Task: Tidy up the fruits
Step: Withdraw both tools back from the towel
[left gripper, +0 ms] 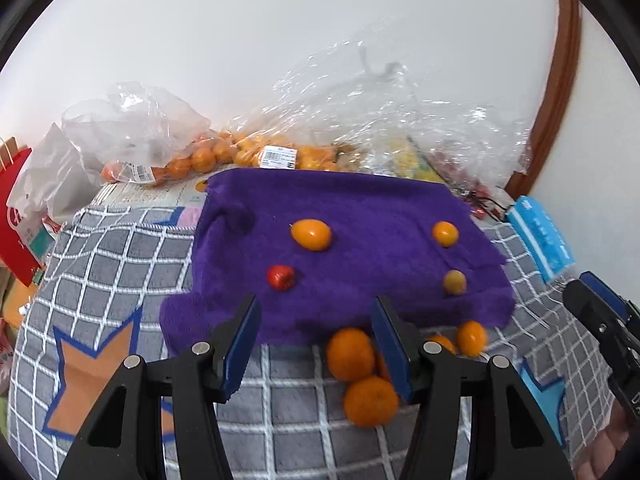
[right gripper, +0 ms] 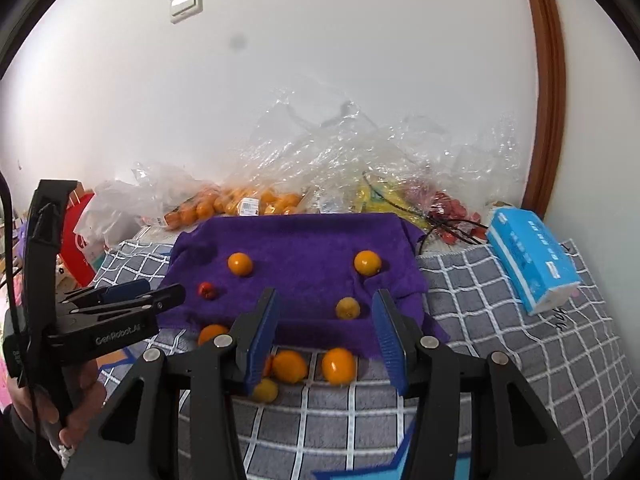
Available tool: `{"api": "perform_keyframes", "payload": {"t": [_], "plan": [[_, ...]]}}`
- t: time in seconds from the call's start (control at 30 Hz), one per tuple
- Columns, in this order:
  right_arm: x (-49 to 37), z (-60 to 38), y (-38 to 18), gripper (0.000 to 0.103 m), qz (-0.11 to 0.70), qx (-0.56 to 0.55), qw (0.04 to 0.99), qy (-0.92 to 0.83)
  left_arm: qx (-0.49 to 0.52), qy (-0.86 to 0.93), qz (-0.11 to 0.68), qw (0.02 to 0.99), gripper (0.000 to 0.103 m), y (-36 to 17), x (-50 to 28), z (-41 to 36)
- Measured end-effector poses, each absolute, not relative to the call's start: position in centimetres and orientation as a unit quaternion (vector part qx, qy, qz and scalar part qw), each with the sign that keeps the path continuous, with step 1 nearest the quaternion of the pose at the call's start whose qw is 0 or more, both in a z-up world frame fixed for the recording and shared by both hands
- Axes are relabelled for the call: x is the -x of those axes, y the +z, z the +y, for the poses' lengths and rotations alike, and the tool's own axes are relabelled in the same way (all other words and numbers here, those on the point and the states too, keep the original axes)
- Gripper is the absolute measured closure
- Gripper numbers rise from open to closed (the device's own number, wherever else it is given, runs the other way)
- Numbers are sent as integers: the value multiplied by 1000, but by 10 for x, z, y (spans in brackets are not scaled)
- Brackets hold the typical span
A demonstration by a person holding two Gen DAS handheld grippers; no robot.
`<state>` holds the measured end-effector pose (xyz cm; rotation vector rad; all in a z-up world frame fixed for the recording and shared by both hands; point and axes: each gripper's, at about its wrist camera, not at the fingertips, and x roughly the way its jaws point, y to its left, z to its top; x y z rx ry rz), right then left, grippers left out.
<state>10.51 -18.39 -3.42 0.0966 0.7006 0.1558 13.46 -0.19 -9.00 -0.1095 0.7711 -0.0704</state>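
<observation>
While both grippers hover with fingers apart and empty, loose fruits [left gripper: 311, 234] lie on a purple towel [left gripper: 360, 208].
Only the right wrist view shows a wall switch [right gripper: 186, 3] and, seemingly, a hand [right gripper: 80, 400] holding the left gripper [right gripper: 132, 296].

A grey blanket [right gripper: 500, 320] with a white grid and star shapes in orange and blue covers the surface, and a blue tissue pack [right gripper: 532, 256] lies on it at the right, near a brown wooden frame [right gripper: 548, 80] that runs up the white wall [right gripper: 320, 60]. A light switch [right gripper: 186, 3] sits high on that wall, and below it crumpled clear plastic wrap [right gripper: 340, 148] is heaped along the back edge. Off to the left stands a red paper bag [left gripper: 16, 220], with a sheet of printed paper [left gripper: 160, 196] lying flat beside it on the blanket.
</observation>
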Motion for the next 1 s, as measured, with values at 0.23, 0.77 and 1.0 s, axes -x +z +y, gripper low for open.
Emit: {"api": "perform_keyframes", "payload": {"t": [0.23, 0.77, 1.0], "plan": [[-74, -193, -28, 59, 338, -48, 939, 49, 44, -46, 380, 923, 48, -88, -102, -10], [-50, -185, -80, 63, 367, -34, 928, 48, 36, -38, 395, 917, 48, -116, -71, 5], [-81, -186, -98, 64, 396, -49, 915, 62, 55, -31, 414, 908, 49, -131, -84, 30]]}}
